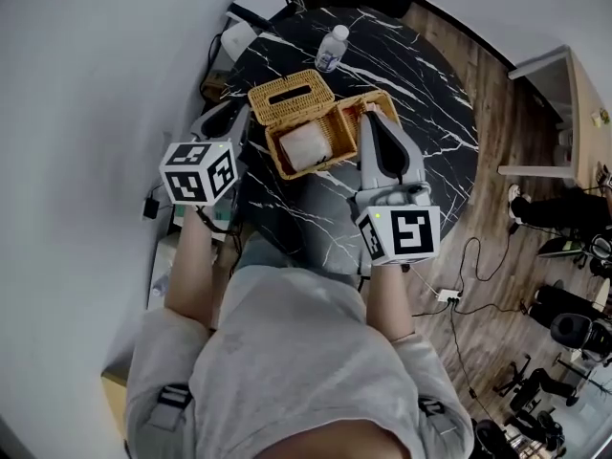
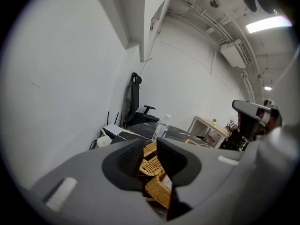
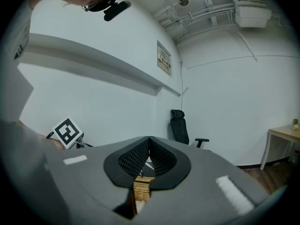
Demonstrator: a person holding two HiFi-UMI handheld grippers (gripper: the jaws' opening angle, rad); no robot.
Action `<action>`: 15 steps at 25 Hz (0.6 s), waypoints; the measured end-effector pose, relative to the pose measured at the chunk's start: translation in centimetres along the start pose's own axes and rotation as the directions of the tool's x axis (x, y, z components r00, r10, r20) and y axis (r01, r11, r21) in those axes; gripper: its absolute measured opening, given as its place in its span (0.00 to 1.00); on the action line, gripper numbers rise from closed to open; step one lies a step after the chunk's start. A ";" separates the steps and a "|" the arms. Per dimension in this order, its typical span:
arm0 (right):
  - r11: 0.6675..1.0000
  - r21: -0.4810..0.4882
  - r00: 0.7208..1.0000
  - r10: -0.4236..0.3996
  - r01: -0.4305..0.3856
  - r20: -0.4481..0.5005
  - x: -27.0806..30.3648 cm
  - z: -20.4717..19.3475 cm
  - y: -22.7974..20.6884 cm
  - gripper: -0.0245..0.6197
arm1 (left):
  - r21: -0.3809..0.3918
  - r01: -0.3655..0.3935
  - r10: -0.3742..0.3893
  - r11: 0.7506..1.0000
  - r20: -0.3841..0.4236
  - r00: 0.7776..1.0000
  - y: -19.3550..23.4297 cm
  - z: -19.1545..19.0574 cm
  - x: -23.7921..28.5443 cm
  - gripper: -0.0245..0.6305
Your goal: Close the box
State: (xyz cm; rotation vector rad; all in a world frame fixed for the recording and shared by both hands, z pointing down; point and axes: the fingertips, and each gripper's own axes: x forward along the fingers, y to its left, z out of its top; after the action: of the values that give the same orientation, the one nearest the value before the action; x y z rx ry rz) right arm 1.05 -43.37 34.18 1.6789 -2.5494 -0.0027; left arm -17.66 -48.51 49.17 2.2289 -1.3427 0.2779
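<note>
An open wicker box point(image 1: 328, 146) stands on the black marble table point(image 1: 430, 122) with a white pack inside. Its slotted lid point(image 1: 290, 97) is tipped up at the far side. Through the jaws the wicker point(image 2: 152, 165) shows in the left gripper view. My left gripper point(image 1: 246, 113) sits just left of the lid; its jaws stand slightly apart point(image 2: 151, 142) with nothing between them. My right gripper point(image 1: 368, 113) rests at a second wicker part point(image 1: 382, 103) on the box's right. Its tips point(image 3: 149, 138) meet, and wicker point(image 3: 142, 189) shows below them.
A water bottle point(image 1: 332, 48) stands behind the box. White devices point(image 1: 258, 6) lie at the table's far left edge, close to the wall. A cable and power strip point(image 1: 448, 296) lie on the wooden floor at the right. A white desk point(image 1: 550, 113) stands further right.
</note>
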 end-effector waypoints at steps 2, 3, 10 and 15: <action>1.000 -0.001 1.000 -0.014 0.014 -0.010 0.5 -0.2 0.0 0.05 | -0.021 0.007 -0.008 1.000 -0.045 0.999 1.0 -1.0 1.2 0.22; 1.000 -0.002 1.000 -0.020 0.020 -0.014 0.7 -0.4 -0.1 0.04 | -0.032 0.010 -0.012 0.999 -0.067 0.998 1.4 -1.4 1.7 0.24; 0.997 0.000 0.996 -0.071 0.071 -0.050 2.0 -1.4 -0.6 0.04 | -0.119 0.025 -0.046 0.993 -0.176 0.983 4.1 -4.4 5.4 0.26; 0.995 -0.003 0.992 -0.099 0.099 -0.072 2.8 -2.0 -1.1 0.05 | -0.197 0.034 -0.079 0.980 -0.228 0.970 5.3 -5.8 7.5 0.28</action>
State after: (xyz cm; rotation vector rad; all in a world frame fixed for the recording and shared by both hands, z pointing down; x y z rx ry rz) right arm 1.07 -46.27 36.36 1.7700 -2.4123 0.0511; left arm -18.09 -53.11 58.98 2.0002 -1.1276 0.3636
